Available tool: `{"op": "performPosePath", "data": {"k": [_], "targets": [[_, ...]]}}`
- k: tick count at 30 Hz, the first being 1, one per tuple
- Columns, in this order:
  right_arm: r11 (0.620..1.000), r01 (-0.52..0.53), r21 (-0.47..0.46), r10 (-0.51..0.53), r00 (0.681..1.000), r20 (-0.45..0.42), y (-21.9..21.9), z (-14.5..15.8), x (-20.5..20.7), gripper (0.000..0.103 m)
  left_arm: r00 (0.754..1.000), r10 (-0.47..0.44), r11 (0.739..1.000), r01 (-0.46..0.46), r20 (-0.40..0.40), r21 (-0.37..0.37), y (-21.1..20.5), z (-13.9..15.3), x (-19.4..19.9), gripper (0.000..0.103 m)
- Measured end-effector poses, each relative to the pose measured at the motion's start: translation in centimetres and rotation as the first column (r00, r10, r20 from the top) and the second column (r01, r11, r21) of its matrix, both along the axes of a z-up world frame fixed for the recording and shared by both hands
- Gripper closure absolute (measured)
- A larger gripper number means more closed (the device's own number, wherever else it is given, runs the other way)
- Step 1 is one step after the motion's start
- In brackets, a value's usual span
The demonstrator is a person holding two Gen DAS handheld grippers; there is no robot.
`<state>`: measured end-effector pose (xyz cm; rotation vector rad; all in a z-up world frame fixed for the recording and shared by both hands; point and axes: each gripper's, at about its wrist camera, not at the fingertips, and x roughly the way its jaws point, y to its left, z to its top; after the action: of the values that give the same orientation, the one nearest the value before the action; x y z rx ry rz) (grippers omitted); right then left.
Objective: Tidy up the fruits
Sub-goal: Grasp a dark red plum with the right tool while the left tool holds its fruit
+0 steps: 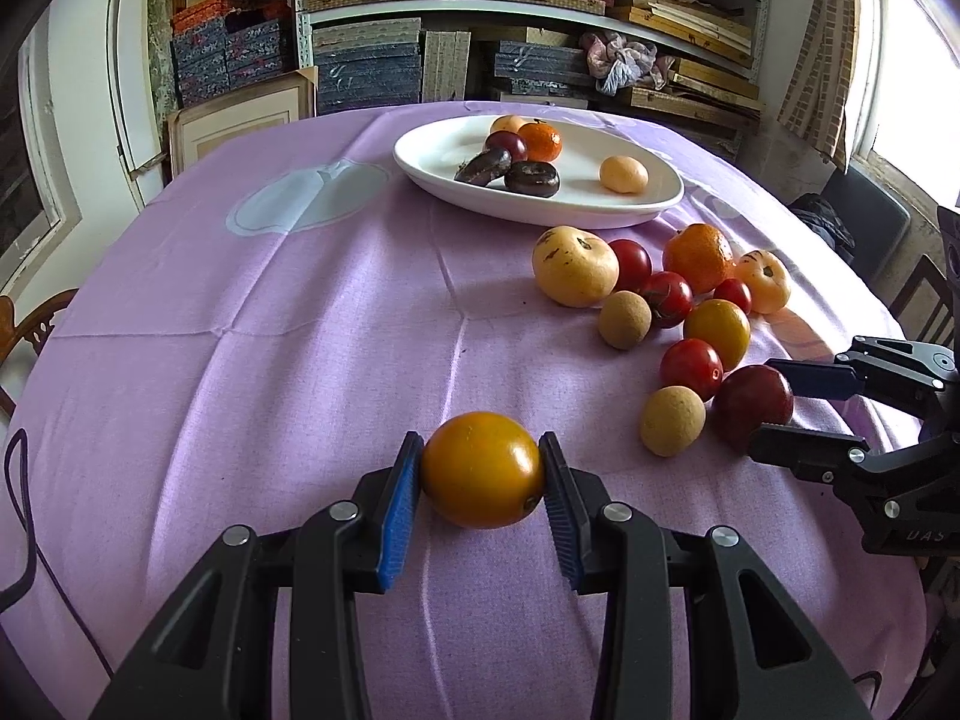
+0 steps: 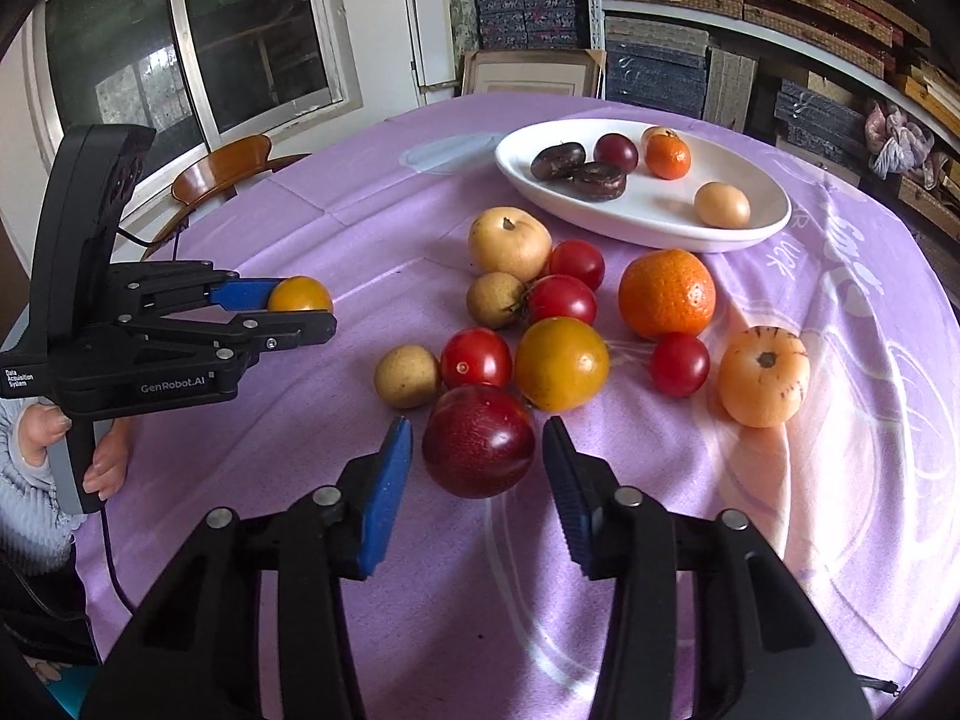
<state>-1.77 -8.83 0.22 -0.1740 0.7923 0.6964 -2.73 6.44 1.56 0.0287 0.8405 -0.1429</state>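
A round amber-yellow tomato [image 1: 482, 469] sits pinched between the blue pads of the left hand-held gripper [image 1: 482, 474], low over the lilac-clothed worktop [image 1: 270, 360]. The right hand-held gripper [image 2: 478, 450] straddles a dark red plum [image 2: 478, 441], small gaps showing beside both pads, jaws spread. Beyond the loose fruit lies an oval white plate [image 2: 600, 216].

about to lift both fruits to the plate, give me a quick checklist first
1. Left gripper clamped on the yellow tomato: ok, both pads press its sides.
2. Right gripper clamped on the dark red plum: not ok, gaps show on both sides.
3. Plum centred between the right pads: ok.
4. Neighbouring fruit clear of the plum: not ok, a red tomato touches it.
5. Free space on the white plate: ok.
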Motion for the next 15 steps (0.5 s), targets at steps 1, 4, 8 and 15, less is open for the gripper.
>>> {"op": "performPosePath", "data": {"k": [1,4,8,15], "targets": [[1.0,0.001,-0.002,-0.001,1.0,-0.002,0.09,-0.04,0.06,0.058,1.0,0.0,1.0,0.0,0.0,0.0,0.02,0.01,-0.01,0.064],[1.0,0.002,-0.003,-0.002,1.0,-0.005,0.14,-0.07,0.1,0.058,1.0,0.0,1.0,0.0,0.0,0.0,0.0,0.0,0.0,0.064],[1.0,0.008,-0.003,-0.008,1.0,-0.02,0.1,-0.23,0.32,0.063,1.0,0.0,1.0,0.0,-0.001,-0.001,-0.01,-0.03,0.03,0.064],[1.0,0.01,0.006,-0.01,1.0,-0.021,-0.14,-0.16,0.32,0.064,1.0,0.003,1.0,-0.003,-0.01,-0.008,0.06,-0.19,0.19,0.064]]}}
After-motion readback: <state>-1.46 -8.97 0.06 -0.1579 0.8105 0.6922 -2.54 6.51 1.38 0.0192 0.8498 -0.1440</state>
